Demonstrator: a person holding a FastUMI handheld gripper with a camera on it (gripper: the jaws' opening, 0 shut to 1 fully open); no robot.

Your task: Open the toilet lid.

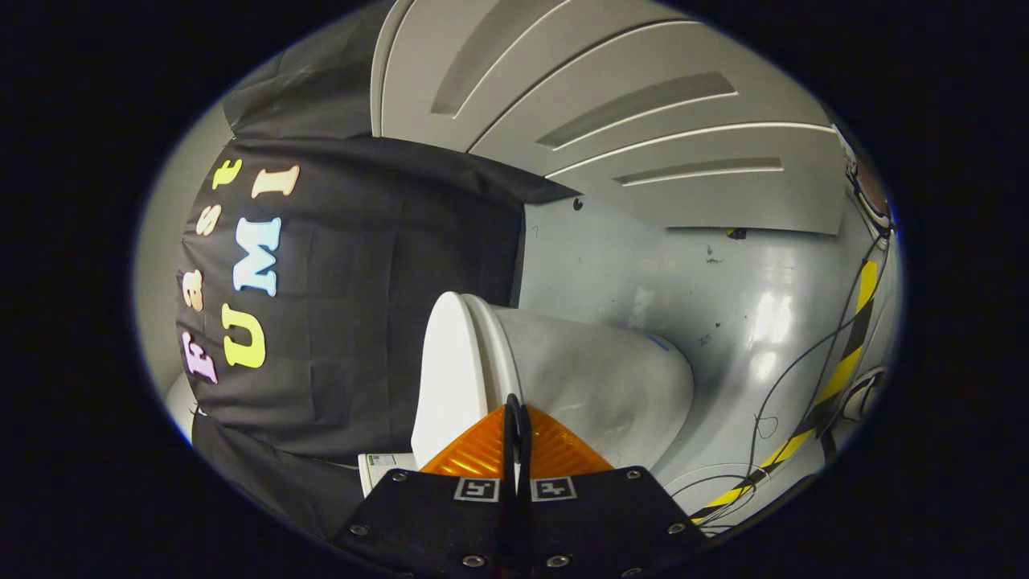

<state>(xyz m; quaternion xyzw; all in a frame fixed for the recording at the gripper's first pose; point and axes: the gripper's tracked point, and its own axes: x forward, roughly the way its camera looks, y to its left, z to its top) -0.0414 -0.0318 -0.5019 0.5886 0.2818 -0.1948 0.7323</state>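
The camera is rolled on its side, so the white toilet appears turned. Its lid (pixel 450 378) lies flat and closed on the seat, and the grey-white bowl (pixel 603 386) sits under it, toward the floor. My gripper (pixel 515 412) is shut. Its two orange fingers (pixel 474 454) are pressed together with nothing visible between them. Their tips sit right at the rim where lid and seat meet the bowl. I cannot tell whether they touch it.
The grey floor (pixel 723 281) lies beyond the bowl, with a yellow-and-black tape strip (pixel 844 362) and loose cables (pixel 772 402) on it. A white panelled door (pixel 643 121) stands behind the toilet. The black cloth wall (pixel 362 322) hangs on the lid's side.
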